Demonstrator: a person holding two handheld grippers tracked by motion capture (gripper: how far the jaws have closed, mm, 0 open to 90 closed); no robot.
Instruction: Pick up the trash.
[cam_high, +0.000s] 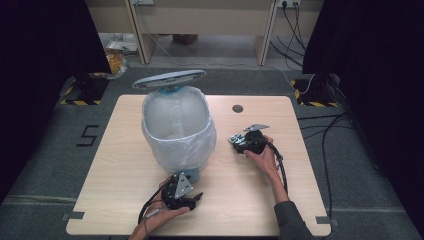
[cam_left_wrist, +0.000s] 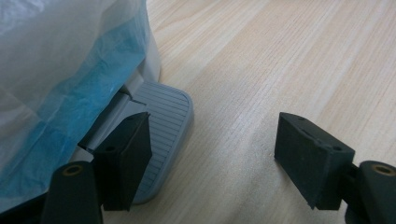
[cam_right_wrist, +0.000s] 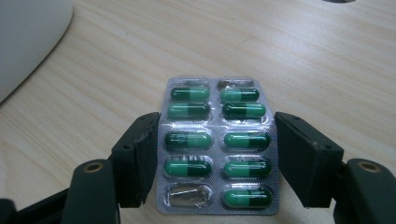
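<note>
A silver blister pack (cam_right_wrist: 215, 140) of green capsules lies flat on the wooden table (cam_high: 250, 190), one pocket at its near left corner torn empty. My right gripper (cam_right_wrist: 217, 130) is shut on it, a pad pressing on each long edge; in the high view this gripper (cam_high: 237, 141) sits right of the bin. The pedal bin (cam_high: 179, 125) stands mid-table with a white liner bag and its grey lid (cam_high: 169, 79) raised at the back. My left gripper (cam_left_wrist: 215, 154) stands open in front of the bin, its left jaw over the grey ribbed pedal (cam_left_wrist: 163, 126), nothing between the pads.
A round cable hole (cam_high: 237, 108) lies in the table behind the right hand. The bin's bag (cam_left_wrist: 56, 70) bulges over its rim. The bin's pale side (cam_right_wrist: 28, 37) curves in at the right gripper's far left. Cables trail from both grippers toward the front edge.
</note>
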